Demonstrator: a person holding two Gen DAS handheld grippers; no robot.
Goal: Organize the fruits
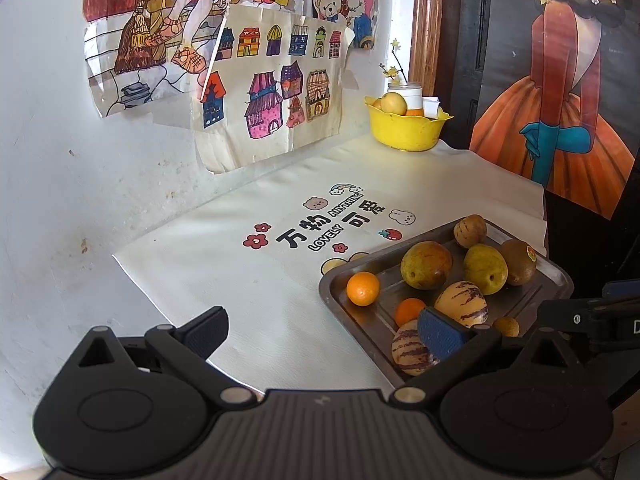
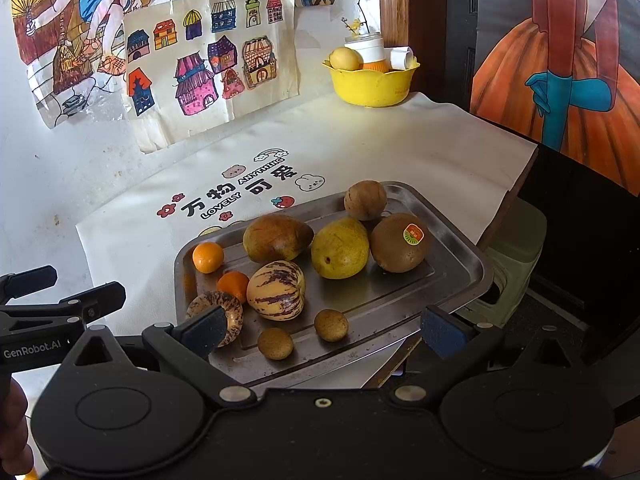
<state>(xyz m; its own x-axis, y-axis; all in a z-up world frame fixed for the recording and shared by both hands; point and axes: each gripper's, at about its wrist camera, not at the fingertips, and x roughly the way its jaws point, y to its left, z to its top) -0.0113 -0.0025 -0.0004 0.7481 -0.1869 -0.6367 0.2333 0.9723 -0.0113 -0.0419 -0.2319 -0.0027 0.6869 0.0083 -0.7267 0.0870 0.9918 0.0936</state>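
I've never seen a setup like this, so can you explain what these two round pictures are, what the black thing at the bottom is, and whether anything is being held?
Each picture comes from a fisheye camera mounted on a hand-held two-finger gripper, looking forward along its fingers. The black shape at the bottom is the gripper itself. One view shows the left gripper, the other the right gripper. Both are open and hold nothing. On the white printed cloth sits a metal tray with oranges, striped melons, a stickered kiwi and other fruit. A yellow bowl stands at the far end, by the wall.
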